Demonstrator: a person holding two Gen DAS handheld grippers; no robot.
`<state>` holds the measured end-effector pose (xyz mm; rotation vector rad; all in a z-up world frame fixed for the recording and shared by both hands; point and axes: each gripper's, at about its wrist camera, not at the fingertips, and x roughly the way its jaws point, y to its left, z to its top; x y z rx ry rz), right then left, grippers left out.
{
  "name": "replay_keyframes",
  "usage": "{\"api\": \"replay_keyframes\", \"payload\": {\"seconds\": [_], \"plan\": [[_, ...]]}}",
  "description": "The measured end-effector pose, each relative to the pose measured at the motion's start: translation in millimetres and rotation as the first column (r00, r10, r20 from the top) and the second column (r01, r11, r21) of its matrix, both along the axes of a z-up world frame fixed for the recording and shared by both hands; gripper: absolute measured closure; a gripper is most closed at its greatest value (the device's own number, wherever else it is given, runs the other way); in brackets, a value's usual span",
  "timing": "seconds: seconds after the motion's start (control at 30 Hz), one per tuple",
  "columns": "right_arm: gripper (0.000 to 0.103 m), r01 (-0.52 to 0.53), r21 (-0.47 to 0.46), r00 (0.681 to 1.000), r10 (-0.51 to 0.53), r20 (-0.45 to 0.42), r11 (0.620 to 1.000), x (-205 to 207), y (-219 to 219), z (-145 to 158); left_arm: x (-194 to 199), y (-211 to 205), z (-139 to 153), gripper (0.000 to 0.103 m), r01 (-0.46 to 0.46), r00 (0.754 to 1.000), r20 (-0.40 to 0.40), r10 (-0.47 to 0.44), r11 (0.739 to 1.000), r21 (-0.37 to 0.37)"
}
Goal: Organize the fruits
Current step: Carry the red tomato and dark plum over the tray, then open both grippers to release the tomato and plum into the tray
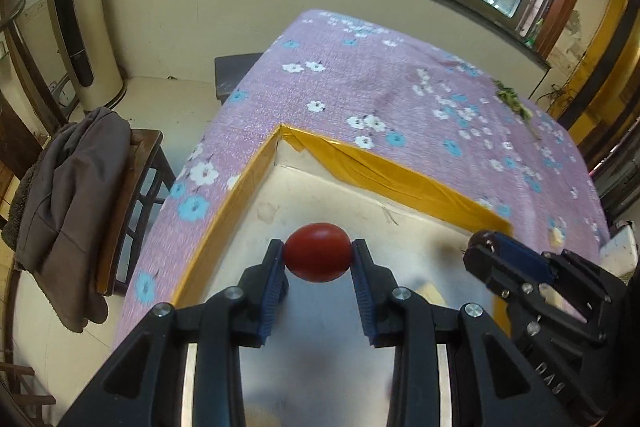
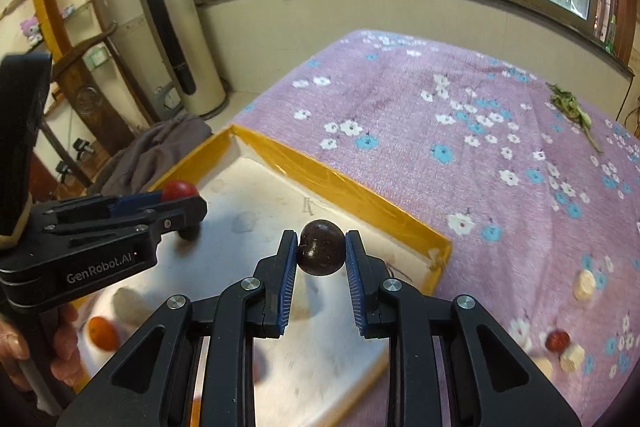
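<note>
Left gripper (image 1: 318, 259) level, clamping tomato (image 1: 318, 257); right gripper (image 2: 321, 251) likewise

White lettering reading "GenRobot.AI" stands on the black side of the left gripper (image 2: 182, 201), seen at the left of the right wrist view. In the left wrist view, faint embossed letters mark the right gripper (image 1: 476, 247) body near the lower right, too unclear to read.

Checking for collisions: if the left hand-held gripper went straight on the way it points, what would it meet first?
Probably the tray's yellow rim; the left hand-held gripper, holding the red tomato, points across the white tray floor. Depth is unclear.
</note>
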<state>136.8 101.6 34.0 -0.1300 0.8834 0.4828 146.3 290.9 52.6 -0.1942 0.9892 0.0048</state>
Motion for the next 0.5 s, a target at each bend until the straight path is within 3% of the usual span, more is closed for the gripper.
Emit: {"api": "replay_keyframes", "payload": {"seconds": [0.5], "plan": [[0.08, 0.01, -0.053, 0.998, -0.013, -0.065, 0.999, 27, 6, -33, 29, -1, -29, 0.067, 0.019, 0.998, -0.064, -0.018, 1.0, 0.003]]}}
